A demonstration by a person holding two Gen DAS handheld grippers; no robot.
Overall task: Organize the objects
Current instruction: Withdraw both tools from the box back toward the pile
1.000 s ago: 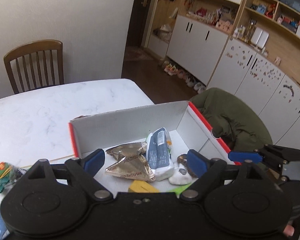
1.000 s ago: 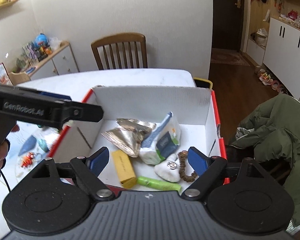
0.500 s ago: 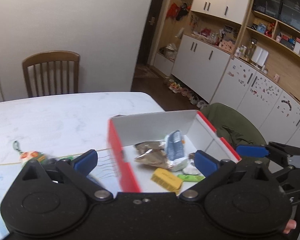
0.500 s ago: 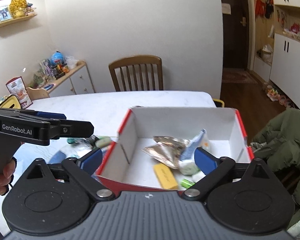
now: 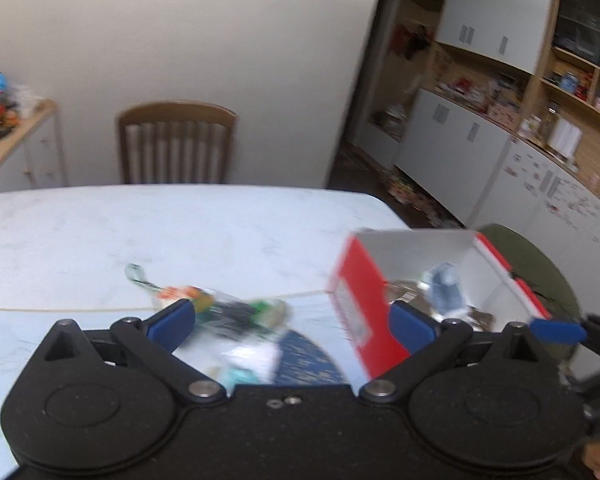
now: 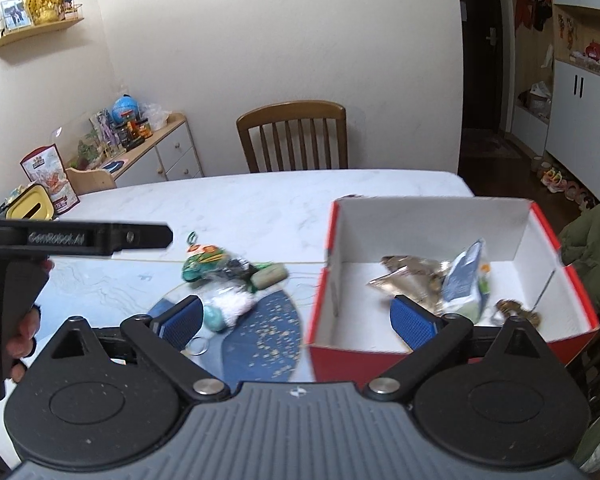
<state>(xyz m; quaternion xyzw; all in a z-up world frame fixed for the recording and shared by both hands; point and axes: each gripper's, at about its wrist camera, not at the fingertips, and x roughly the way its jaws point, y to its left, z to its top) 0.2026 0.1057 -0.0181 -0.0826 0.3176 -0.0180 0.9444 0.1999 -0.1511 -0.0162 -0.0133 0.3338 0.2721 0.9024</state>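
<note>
Beside both empty, wide-apart claws, left [image 5: 292, 322] and right [image 6: 296, 320], stands a red-sided, white-lined box [image 6: 432, 224].

You're looking at a white marble table [image 6: 260, 200] carrying a red-and-white box [image 6: 432, 336] at 3 o'clock, small items pile [image 6: 228, 280] sitting at centre on a blue mat [image 6: 268, 336].

- Red box [image 6: 380, 354], white inside, open top, upright on desk [image 6: 260, 208]; holds foil packets [image 6: 410, 276], blue-white pouch [image 6: 466, 280], bead bracelet [image 6: 514, 309].
- Loose pile left of box: green keychain toy [image 6: 202, 262], white bag [image 6: 230, 304], olive bar [image 6: 269, 275].
</note>
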